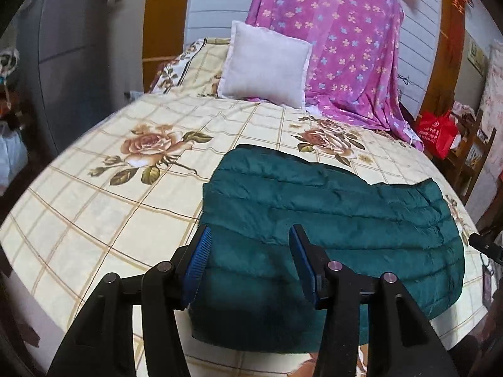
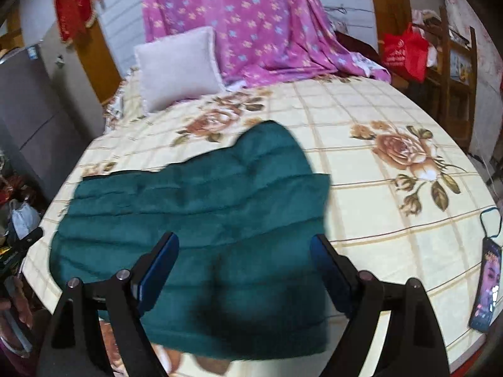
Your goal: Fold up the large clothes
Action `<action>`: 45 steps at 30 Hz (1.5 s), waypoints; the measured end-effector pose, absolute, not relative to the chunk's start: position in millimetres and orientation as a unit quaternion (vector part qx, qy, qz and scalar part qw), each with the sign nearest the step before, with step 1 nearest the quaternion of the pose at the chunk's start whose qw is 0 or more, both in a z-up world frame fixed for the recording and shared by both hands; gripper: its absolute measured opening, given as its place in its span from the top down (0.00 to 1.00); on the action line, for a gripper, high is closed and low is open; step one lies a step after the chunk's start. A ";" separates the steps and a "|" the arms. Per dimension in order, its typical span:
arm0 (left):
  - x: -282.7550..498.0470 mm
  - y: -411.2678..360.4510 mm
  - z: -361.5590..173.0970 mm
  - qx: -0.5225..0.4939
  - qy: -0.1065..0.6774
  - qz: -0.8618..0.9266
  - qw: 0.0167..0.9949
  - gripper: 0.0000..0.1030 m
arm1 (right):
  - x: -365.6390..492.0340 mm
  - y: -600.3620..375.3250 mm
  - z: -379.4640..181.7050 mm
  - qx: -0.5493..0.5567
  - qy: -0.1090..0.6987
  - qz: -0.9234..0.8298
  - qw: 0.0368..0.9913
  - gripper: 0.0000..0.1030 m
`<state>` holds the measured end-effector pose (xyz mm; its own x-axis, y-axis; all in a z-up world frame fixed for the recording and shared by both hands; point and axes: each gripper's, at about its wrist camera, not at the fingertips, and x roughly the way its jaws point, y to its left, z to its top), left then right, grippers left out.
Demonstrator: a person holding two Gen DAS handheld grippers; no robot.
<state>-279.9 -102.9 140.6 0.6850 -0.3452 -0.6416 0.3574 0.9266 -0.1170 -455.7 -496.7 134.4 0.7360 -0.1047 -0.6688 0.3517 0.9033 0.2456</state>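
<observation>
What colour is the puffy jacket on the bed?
The puffy jacket is dark teal green, clearest in the left wrist view.

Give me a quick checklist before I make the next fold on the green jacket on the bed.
1. Left gripper empty: ok, jaws open above the green jacket, nothing pinched.
2. Right gripper empty: ok, jaws wide open, no cloth between them.
3. Jacket lying flat on the bedspread: ok, folded over, quilted side up, no bunching seen.
4. Room for the fold: ok, bare bedspread on both sides; the pillow and purple sheet sit well behind.
5. Phone at the bed's edge on the right: ok, apart from the jacket, but mind its cable.
6. Near hem aligned: cannot tell, hidden behind the gripper bodies.
</observation>
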 end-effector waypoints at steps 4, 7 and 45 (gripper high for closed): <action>-301.2 -124.7 143.5 0.025 0.339 -0.170 0.925 0.61 | -451.4 -458.9 135.2 0.173 0.329 -0.111 0.921 0.14; -312.6 -132.0 142.5 0.005 0.336 -0.196 0.921 0.61 | -450.4 -434.4 134.3 0.162 0.322 -0.108 0.927 0.14; -352.6 -160.0 129.7 0.061 0.299 -0.188 0.934 0.61 | -461.6 -374.5 119.7 0.131 0.327 -0.115 0.929 0.05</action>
